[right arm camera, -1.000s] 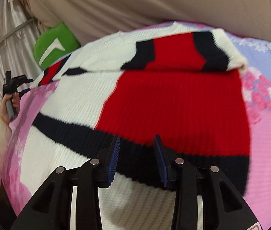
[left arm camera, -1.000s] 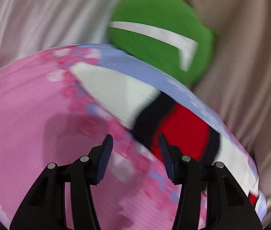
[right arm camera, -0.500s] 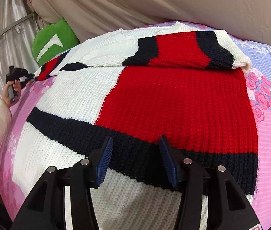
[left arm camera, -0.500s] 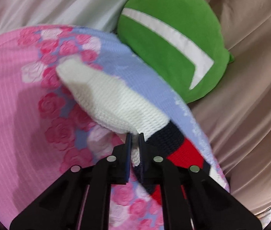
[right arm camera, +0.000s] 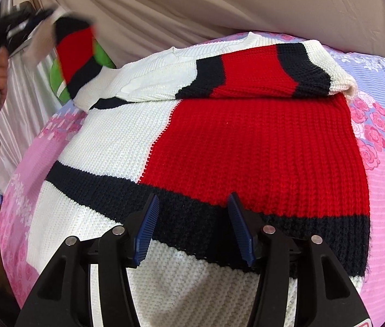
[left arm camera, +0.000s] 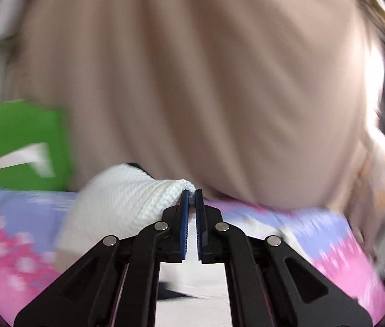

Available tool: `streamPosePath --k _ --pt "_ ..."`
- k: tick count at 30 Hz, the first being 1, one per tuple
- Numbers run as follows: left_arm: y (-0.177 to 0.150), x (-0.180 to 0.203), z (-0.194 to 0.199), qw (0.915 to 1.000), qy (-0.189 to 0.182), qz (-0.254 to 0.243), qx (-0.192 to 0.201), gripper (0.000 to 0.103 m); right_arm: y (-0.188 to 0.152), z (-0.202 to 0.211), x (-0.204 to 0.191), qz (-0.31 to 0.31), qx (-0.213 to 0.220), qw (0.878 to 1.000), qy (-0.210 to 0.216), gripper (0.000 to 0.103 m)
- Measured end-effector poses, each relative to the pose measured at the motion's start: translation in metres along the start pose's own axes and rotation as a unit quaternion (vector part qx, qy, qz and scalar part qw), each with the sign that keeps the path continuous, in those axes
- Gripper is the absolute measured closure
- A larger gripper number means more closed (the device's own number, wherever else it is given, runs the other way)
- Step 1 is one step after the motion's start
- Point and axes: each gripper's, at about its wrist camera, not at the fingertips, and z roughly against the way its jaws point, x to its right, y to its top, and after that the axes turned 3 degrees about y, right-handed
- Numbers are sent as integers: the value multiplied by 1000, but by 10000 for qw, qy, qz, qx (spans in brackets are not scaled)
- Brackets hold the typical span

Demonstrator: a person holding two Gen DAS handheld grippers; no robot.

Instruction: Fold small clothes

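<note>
We see the left tool (left arm camera: 191, 190) pressed together on the white cuff (left arm camera: 127, 204) of the sweater's sleeve, low in the centre of the left wrist view, with the rest of that view blurred. Behind it hang beige drapes (left arm camera: 206, 81), and a green cushion (left arm camera: 26, 144) sits at the left edge above the pink floral bedspread (left arm camera: 7, 239).

In the right wrist view the sweater (right arm camera: 247, 150), knitted in white, red and navy blocks, lies spread across the bedspread and fills the middle of the frame. One sleeve is folded across its top edge; the other sleeve (right arm camera: 76, 51) is lifted at the upper left, held up by the left tool. The right tool (right arm camera: 192, 201) is spread wide, hovering over the navy band near the hem at lower centre, pinching nothing.
</note>
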Motion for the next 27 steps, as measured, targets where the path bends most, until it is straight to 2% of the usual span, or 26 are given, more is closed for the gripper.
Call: streamPosePath --k 2,4,6,8,10,12,14,16,17,19,24,27 --pt "-27 60 -36 9977 -300 -429 -432 99 0 3 3 -80 56 9999 62 51" --pt "-68 106 -80 9908 -486 -679 -1061 96 1 6 9 -205 127 9996 153 51" --pt "-111 129 -118 9817 -629 -679 -1666 96 2 10 15 -350 207 9989 249 51" --pt "-147 132 -143 9754 -504 -556 -2072 96 4 18 26 -573 315 9972 371 51" --pt "-160 118 -137 9739 -596 -247 -2174 96 8 28 36 -658 410 9964 331 51" --pt "-156 91 -120 9756 -756 192 -2051 90 15 39 40 -490 552 9973 52 51" --pt "-147 58 -93 9829 -578 496 -1678 61 29 48 45 -353 676 9971 -79 50" --pt "-141 29 -73 9873 -209 711 -1407 52 50 51 45 -245 797 9965 -100 46" --pt "-138 19 -68 9871 -112 814 -1375 52 59 50 42 -121 840 9963 -142 44" --pt "-140 -9 -65 9834 137 1112 -1424 52 77 38 30 194 821 9960 -298 42" --pt "-150 -60 -80 9639 712 1941 -1675 52 112 -25 -9 995 359 9932 -493 40" --pt "-159 -75 -85 9540 598 2289 -1844 52 123 -69 -30 1464 72 9853 -878 40"
